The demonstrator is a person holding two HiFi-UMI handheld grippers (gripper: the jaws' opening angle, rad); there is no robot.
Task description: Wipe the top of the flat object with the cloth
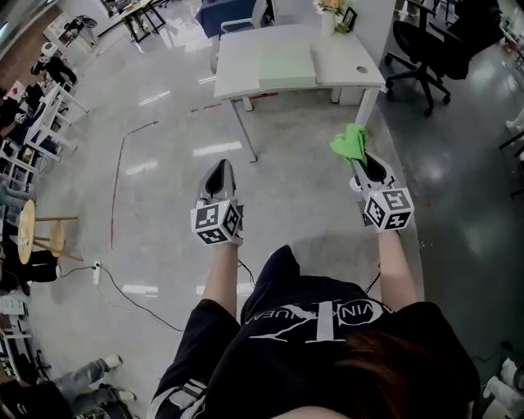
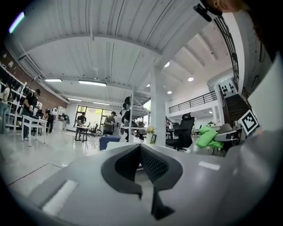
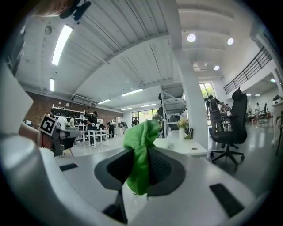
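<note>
A pale green flat object (image 1: 286, 65) lies on the white table (image 1: 237, 61) ahead of me. My right gripper (image 1: 361, 159) is shut on a green cloth (image 1: 349, 143), which bunches up between its jaws (image 3: 140, 154) and sticks out past the tips. My left gripper (image 1: 219, 173) is held level over the floor, shut with nothing between its jaws (image 2: 140, 155). Both grippers are well short of the table. In the left gripper view the cloth (image 2: 208, 136) shows at the right.
A black office chair (image 1: 422, 49) stands to the right of the table, and a vase of flowers (image 1: 329, 15) sits at the table's far edge. A wooden stool (image 1: 37, 233) and a floor cable (image 1: 135, 299) are at my left. People work at far desks.
</note>
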